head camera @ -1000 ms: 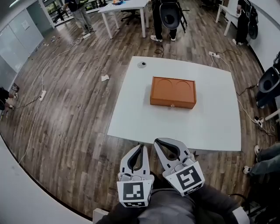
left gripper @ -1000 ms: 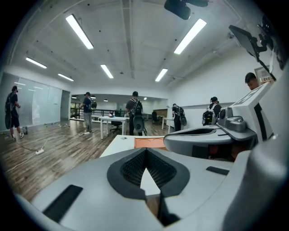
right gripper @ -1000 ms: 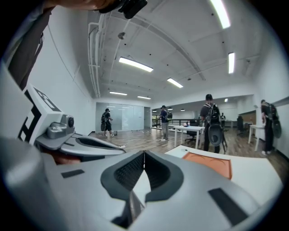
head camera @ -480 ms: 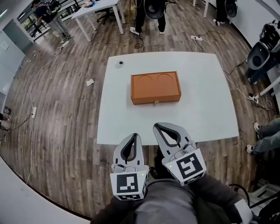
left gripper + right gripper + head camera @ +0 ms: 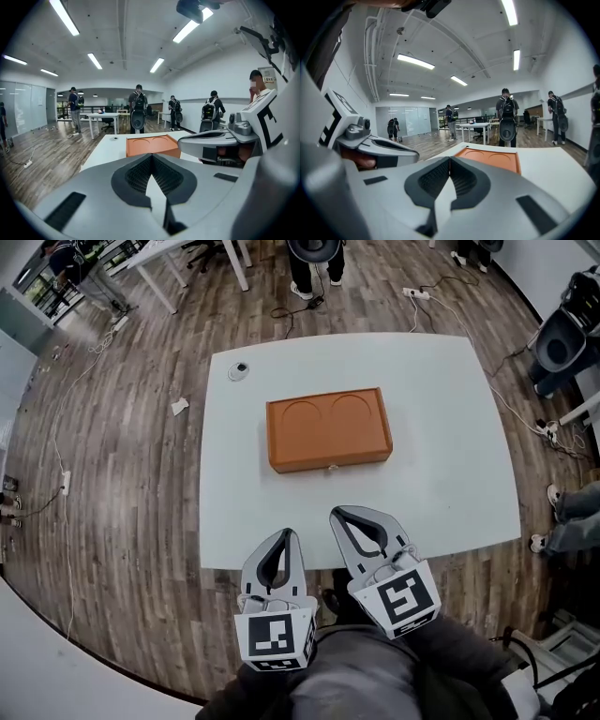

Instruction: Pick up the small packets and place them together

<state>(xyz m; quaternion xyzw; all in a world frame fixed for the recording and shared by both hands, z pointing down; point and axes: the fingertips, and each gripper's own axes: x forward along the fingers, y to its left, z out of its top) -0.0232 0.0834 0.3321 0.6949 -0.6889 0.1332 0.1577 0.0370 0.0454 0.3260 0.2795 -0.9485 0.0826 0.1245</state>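
Observation:
An orange box [image 5: 328,428] with two round recesses in its lid lies shut on the white table [image 5: 441,427]; it also shows as the orange box [image 5: 151,145] in the left gripper view and the orange box [image 5: 494,158] in the right gripper view. No small packets are visible. My left gripper [image 5: 283,536] and right gripper [image 5: 338,516] hang side by side at the table's near edge, short of the box. Both are shut, tips touching, nothing held.
A small round object [image 5: 239,370] sits at the table's far left corner. Cables and a paper scrap [image 5: 179,406] lie on the wooden floor. Several people stand by desks beyond the table. Chairs and bags stand at the right.
The view has moved closer to the table and swung, so the box now sits squarer ahead. Both grippers keep their place, shut.

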